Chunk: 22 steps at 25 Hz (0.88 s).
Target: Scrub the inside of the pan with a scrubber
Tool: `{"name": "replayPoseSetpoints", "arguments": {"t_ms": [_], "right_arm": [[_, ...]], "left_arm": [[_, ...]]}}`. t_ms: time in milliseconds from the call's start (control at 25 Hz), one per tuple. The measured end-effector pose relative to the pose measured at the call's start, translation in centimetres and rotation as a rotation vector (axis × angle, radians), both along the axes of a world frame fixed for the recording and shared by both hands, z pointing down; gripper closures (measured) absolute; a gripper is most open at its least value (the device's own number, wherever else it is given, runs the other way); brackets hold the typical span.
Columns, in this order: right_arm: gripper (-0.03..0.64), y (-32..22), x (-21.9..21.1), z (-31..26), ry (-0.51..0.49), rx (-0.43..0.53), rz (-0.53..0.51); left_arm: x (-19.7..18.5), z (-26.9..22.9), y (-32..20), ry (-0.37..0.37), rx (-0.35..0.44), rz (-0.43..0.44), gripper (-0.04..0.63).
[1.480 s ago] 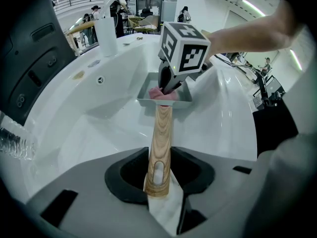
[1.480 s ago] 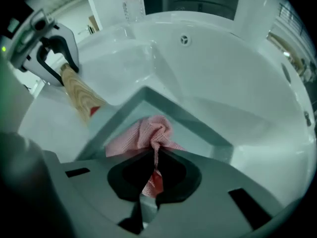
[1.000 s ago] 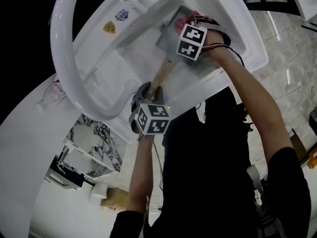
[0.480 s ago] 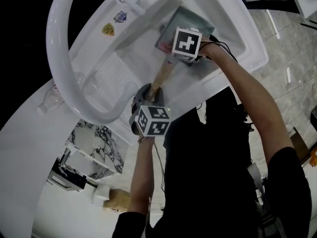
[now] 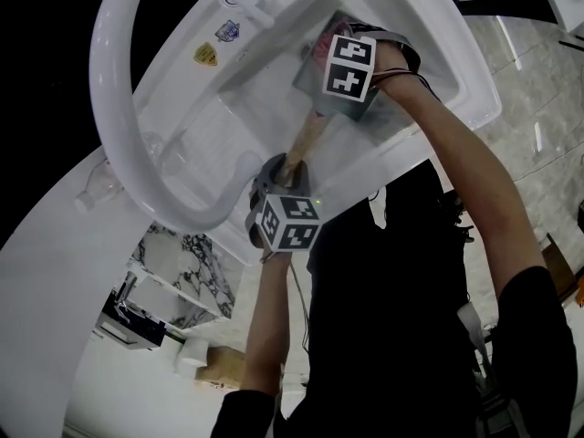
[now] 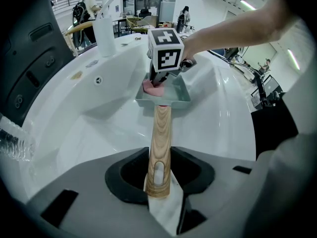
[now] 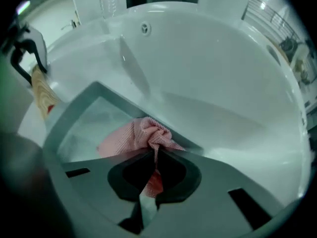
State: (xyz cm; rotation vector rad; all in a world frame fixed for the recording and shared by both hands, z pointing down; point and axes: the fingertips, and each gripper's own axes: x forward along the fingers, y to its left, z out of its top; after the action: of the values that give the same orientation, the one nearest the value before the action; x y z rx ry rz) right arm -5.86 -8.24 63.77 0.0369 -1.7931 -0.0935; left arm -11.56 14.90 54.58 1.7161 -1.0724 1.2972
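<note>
A square grey-green pan [image 6: 173,94] [image 7: 74,128] sits in the white sink [image 5: 182,135], its wooden handle [image 6: 161,143] [image 5: 306,140] pointing toward me. My left gripper [image 6: 159,182] [image 5: 285,199] is shut on the handle's end. My right gripper [image 7: 151,177] [image 5: 342,53] is shut on a pink mesh scrubber [image 7: 143,138] [image 6: 152,88], which lies bunched on the pan's floor against its far wall. In the head view the right gripper's marker cube covers most of the pan.
The sink's wide white rim [image 5: 114,126] curves round the basin, with an overflow hole [image 7: 144,29] in the far wall. A clear plastic bottle [image 5: 96,185] lies on the counter at the left. A marbled shelf unit [image 5: 182,272] stands below the counter.
My right gripper with the scrubber slid toward the pan's near side and then back toward its far wall. The left gripper kept its hold on the handle and shifted slightly.
</note>
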Motion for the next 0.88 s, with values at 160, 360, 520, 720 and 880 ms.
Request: {"name": "replayPoseSetpoints", "arguments": {"t_ms": [160, 360, 520, 720, 880], "right_arm": [[0.581, -2.6, 0.6, 0.5, 0.05, 0.284, -0.058], [0.581, -0.3, -0.7, -0.3, -0.082, 0.185, 0.054], [0.581, 4.2, -3.2, -1.5, -0.188, -0.125, 0.107], [0.581, 7.0, -5.0, -2.3, -0.28, -0.491, 0.221], [0.581, 8.7, -6.1, -3.3, -0.295, -0.597, 0.138]], "left_arm": [[0.0, 0.1, 0.0, 0.0, 0.0, 0.007, 0.446], [0.0, 0.1, 0.0, -0.002, 0.0, 0.016, 0.446], [0.0, 0.1, 0.0, -0.004, -0.001, 0.023, 0.446], [0.4, 0.0, 0.1, 0.04, 0.001, 0.048, 0.448], [0.5, 0.0, 0.1, 0.056, -0.002, 0.068, 0.448]]}}
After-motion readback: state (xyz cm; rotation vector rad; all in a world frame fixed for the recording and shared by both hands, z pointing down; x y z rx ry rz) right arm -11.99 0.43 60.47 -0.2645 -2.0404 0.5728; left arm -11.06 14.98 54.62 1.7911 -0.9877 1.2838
